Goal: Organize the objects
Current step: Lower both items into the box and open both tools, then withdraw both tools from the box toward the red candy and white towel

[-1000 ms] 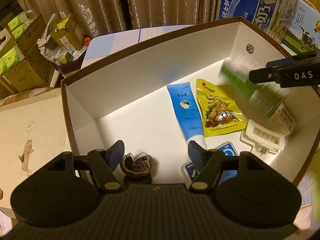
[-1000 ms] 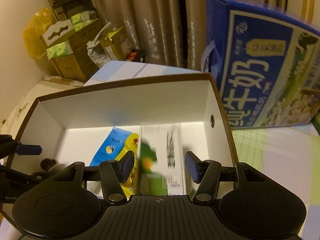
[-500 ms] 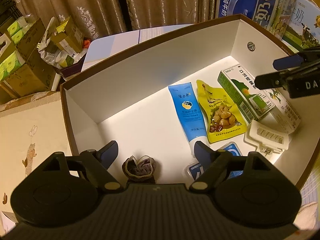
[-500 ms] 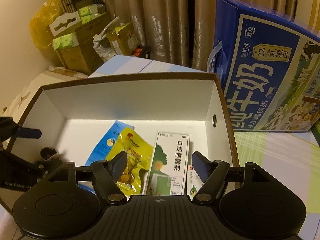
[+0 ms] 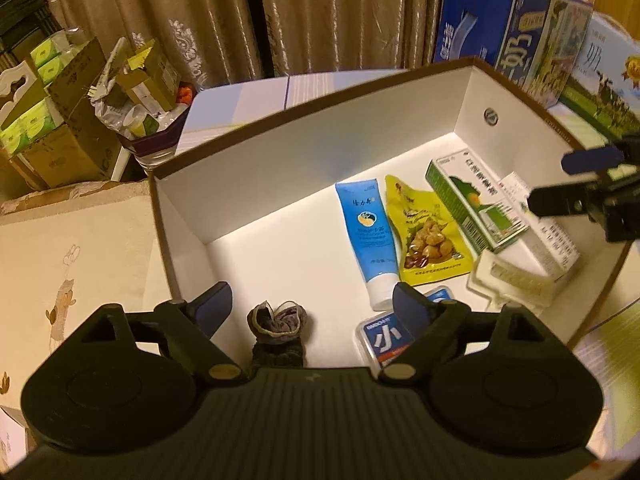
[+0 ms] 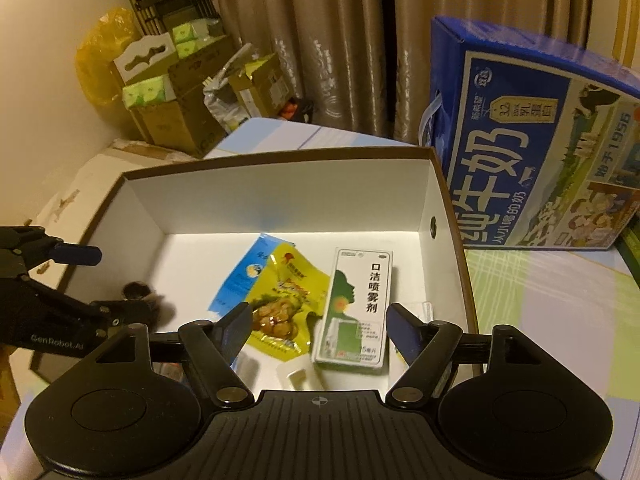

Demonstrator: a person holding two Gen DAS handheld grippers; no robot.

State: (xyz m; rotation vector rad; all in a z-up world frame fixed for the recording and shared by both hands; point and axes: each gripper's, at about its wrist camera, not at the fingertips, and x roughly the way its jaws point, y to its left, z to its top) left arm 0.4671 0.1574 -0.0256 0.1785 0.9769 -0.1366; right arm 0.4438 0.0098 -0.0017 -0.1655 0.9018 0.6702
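Note:
A white-lined storage box (image 5: 280, 148) (image 6: 280, 196) with a brown rim holds a blue tube (image 5: 368, 236) (image 6: 244, 272), a yellow snack pouch (image 5: 424, 236) (image 6: 284, 300), a green-and-white spray carton (image 5: 476, 204) (image 6: 356, 308), a white plastic piece (image 5: 516, 280), a blue-and-white packet (image 5: 384, 336) and a dark rolled sock (image 5: 278, 328) (image 6: 138, 292). My left gripper (image 5: 310, 306) hangs open over the sock at the box's near wall. My right gripper (image 6: 318, 330) is open above the carton, gripping nothing; it also shows in the left wrist view as the right gripper (image 5: 592, 180) at the right edge.
Blue milk cartons (image 6: 532, 152) (image 5: 508, 40) stand right behind the box. Cardboard boxes with green tissue packs (image 5: 44, 112) (image 6: 172, 96) pile up at the far left by the curtains (image 5: 200, 20). A beige cloth surface (image 5: 76, 248) lies left of the box.
The green-and-white carton, blurred in mid-air by the right gripper a second ago, now lies flat in the box. Both grippers have pulled back and up, and both now stand wider open.

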